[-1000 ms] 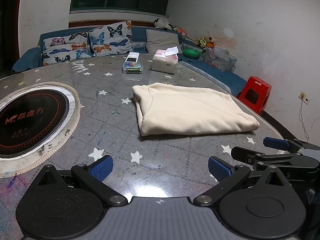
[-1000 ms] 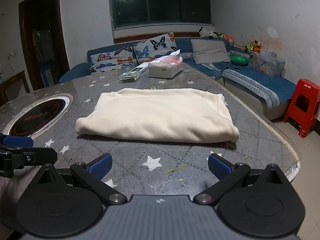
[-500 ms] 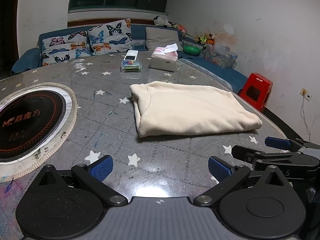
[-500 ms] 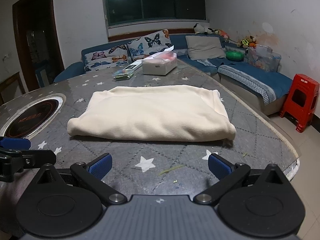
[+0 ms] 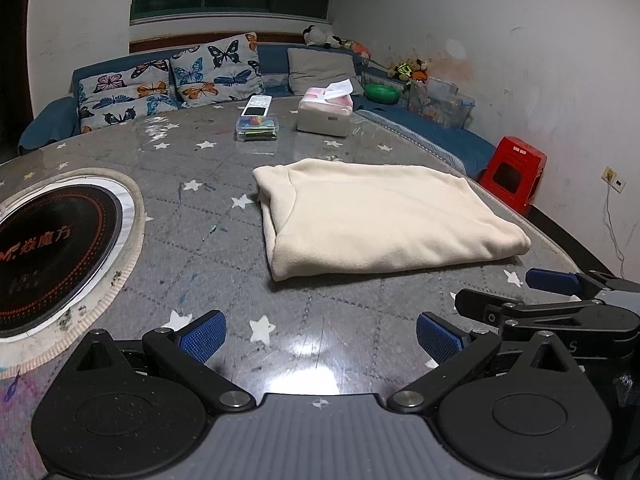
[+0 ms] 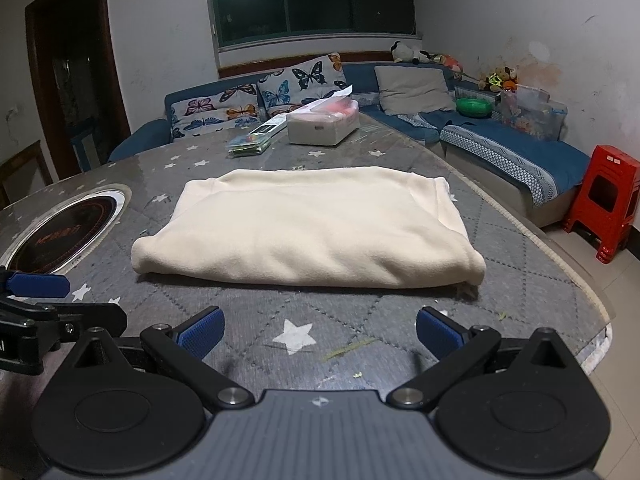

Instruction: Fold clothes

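A cream fleece garment [image 5: 380, 216] lies folded into a thick rectangle on the grey star-print table [image 5: 208, 256]; the right wrist view shows the same garment [image 6: 312, 228] straight ahead. My left gripper [image 5: 320, 338] hangs open over the table in front of the garment's near-left corner, apart from it, nothing between its blue pads. My right gripper [image 6: 318, 332] is open too, short of the garment's folded front edge. The other gripper's blue-tipped fingers [image 5: 556, 280] show at the right edge of the left wrist view, and at the left edge [image 6: 36, 284] of the right wrist view.
A round black induction cooktop [image 5: 48, 248] is set into the table at the left. A tissue box [image 5: 326, 114], a remote and a clear plastic case [image 5: 256, 128] sit at the far side. A blue sofa [image 6: 500, 148] wraps behind; a red stool [image 6: 604, 208] stands right of the table edge.
Both grippers have drifted slightly, so the garment sits a little closer and shifted in view. The garment itself has not moved; both grippers stay open.
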`<act>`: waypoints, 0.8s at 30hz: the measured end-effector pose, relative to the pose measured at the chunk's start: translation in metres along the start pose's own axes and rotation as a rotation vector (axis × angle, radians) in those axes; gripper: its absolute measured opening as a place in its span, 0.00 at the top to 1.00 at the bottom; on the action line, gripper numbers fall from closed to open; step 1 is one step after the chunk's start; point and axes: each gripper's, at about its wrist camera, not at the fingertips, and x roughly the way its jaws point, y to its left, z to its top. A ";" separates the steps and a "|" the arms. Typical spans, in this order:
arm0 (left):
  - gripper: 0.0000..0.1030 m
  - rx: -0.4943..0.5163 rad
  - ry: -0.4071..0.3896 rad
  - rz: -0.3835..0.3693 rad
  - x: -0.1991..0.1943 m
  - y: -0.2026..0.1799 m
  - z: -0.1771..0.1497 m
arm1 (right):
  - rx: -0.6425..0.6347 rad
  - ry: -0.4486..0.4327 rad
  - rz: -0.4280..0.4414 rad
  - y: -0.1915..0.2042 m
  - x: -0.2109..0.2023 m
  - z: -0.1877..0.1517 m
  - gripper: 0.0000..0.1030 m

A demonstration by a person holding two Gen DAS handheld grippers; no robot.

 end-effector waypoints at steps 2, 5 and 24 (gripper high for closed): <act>0.00 0.002 0.000 0.002 0.002 0.000 0.002 | 0.001 0.003 0.001 0.000 0.002 0.001 0.00; 0.00 0.004 0.000 0.005 0.004 0.001 0.006 | 0.001 0.006 0.002 0.000 0.005 0.003 0.00; 0.00 0.024 0.015 0.018 0.024 0.007 0.021 | 0.007 0.026 0.000 0.002 0.025 0.013 0.00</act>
